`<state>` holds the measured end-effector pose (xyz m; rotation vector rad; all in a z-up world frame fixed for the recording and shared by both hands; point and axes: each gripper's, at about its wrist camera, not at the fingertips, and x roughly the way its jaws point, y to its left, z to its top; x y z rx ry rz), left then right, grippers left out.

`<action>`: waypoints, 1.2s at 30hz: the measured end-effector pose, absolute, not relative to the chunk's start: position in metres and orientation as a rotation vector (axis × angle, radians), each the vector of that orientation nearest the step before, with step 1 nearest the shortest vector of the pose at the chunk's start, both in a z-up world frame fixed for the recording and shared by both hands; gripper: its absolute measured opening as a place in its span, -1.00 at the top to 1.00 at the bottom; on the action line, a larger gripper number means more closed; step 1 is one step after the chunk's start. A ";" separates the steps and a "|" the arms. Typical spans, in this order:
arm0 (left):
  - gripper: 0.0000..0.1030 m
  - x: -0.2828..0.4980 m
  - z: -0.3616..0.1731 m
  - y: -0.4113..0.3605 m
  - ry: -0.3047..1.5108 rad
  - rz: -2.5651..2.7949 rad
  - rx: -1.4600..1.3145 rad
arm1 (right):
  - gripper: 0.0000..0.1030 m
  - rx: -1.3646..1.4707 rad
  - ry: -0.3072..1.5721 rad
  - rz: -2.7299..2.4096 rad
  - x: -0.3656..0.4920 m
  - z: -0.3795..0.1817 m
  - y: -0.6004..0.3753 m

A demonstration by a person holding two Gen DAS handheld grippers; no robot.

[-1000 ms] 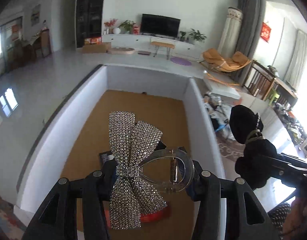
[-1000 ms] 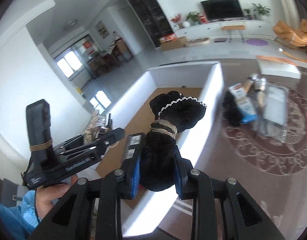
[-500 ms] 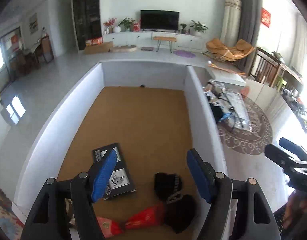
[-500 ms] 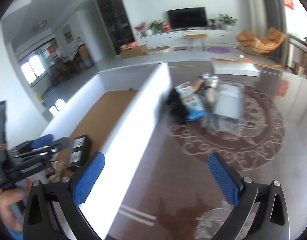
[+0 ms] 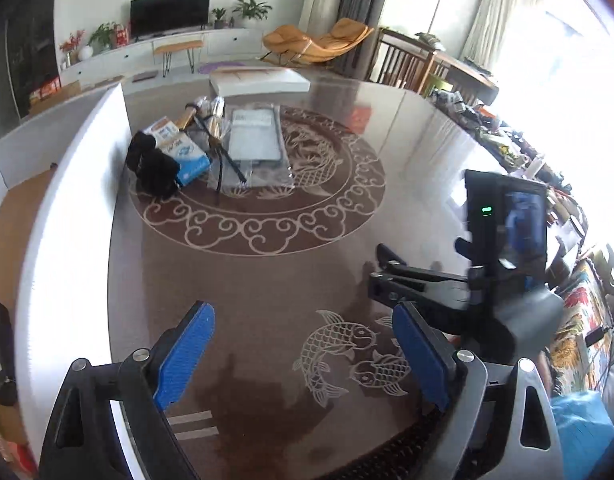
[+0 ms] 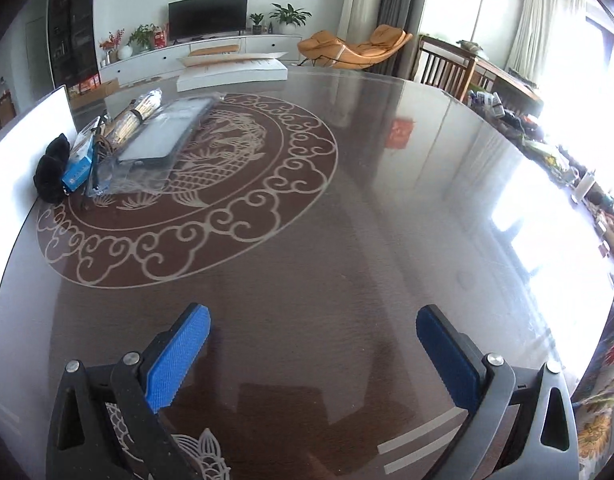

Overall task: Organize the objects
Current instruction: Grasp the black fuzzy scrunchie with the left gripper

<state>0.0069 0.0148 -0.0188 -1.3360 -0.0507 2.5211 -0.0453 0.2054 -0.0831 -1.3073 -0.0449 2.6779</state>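
Observation:
My left gripper point(image 5: 303, 356) hangs over the brown glass table point(image 5: 267, 280), just right of the white box wall point(image 5: 67, 220). Its jaws are opening and nothing is between the blue pads point(image 5: 183, 356). My right gripper point(image 6: 311, 356) stands wide open and empty above the same table point(image 6: 347, 240); in the left wrist view it shows at the right point(image 5: 381, 272). A pile lies at the far left of the table: a black scrunchie point(image 5: 151, 164) point(image 6: 51, 168), a blue-and-white packet point(image 5: 179, 148) point(image 6: 79, 164), a clear bag with a grey item point(image 5: 255, 140) point(image 6: 159, 136) and a bamboo bundle point(image 6: 135, 116).
The white-walled box point(image 6: 27, 140) with a brown floor point(image 5: 11, 220) borders the table's left side. A flat white box point(image 6: 231, 70) lies at the table's far edge. Cluttered furniture point(image 5: 507, 140) lines the right side of the room. A person's blue sleeve point(image 5: 579, 428) shows at the lower right.
Both grippers let go of their loads, the rhinestone bow clip and the black scrunchie, over the box. Both then swung right and down, from above the box to above the table.

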 end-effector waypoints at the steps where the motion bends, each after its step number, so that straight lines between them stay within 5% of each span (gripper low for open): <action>1: -0.76 0.001 -0.030 0.014 -0.055 2.540 -1.362 | -1.00 -1.308 -0.003 2.677 -0.044 -0.083 0.211; 16: -0.76 -0.032 -0.085 0.010 0.068 2.642 -1.487 | -1.00 -1.331 0.178 2.657 -0.048 -0.091 0.226; 25: -1.00 -0.032 -0.089 0.010 0.100 2.656 -1.468 | -1.00 -1.326 0.182 2.659 -0.048 -0.091 0.224; 36: -1.00 -0.069 -0.056 -0.004 -0.024 2.755 -1.407 | -1.00 -1.329 0.158 2.652 -0.048 -0.091 0.222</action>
